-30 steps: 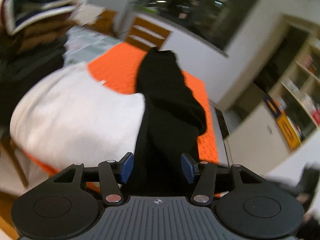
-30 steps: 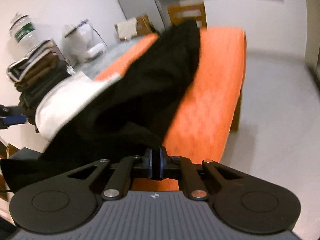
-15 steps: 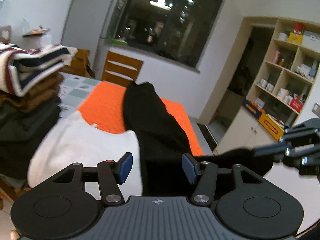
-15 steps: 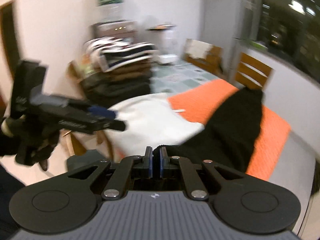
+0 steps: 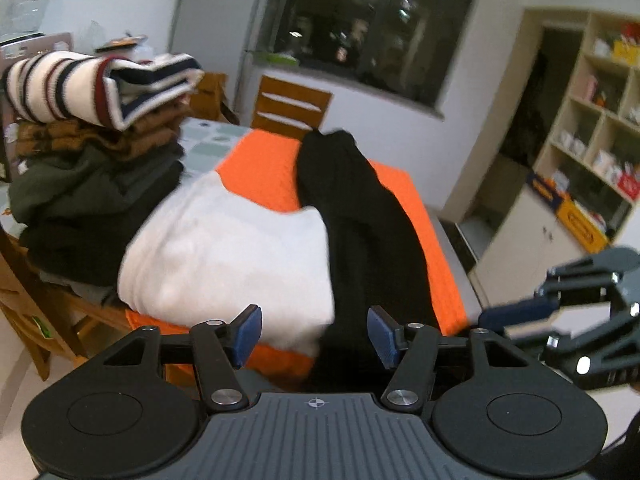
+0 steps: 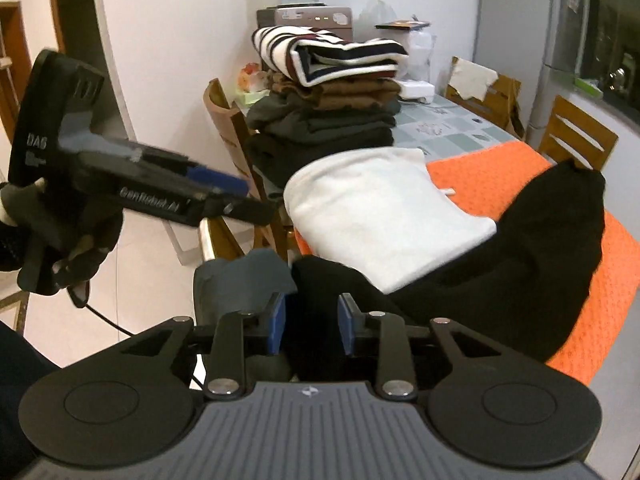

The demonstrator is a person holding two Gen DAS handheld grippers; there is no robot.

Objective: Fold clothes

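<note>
A black garment (image 5: 360, 240) is lying as a long strip down the middle of the left wrist view, across an orange cloth (image 5: 260, 168) that is covering the table (image 6: 448, 128), and it is partly resting over a white garment (image 5: 224, 256) at the centre left. A stack of folded clothes (image 6: 332, 92) is standing at the upper middle of the right wrist view.

The left hand-held gripper (image 5: 314, 336) is standing wide open, with the near end of the black garment between its fingers but not pinched. The right hand-held gripper (image 6: 311, 328) is partly open, and dark fabric is sitting in its gap; its pads are not pressing the cloth.

My judgement is that the black garment is being handled now, either being laid out for a fold or being let go after one; this single scene fits both. A next fold would be calling for a firm grip on one edge of the soft cloth, which is sagging easily.

The near end of the black garment is hidden behind both gripper bodies. Its type is not clear to me. The left view is blurred, and the table edge under the orange cloth is hard to see.
</note>
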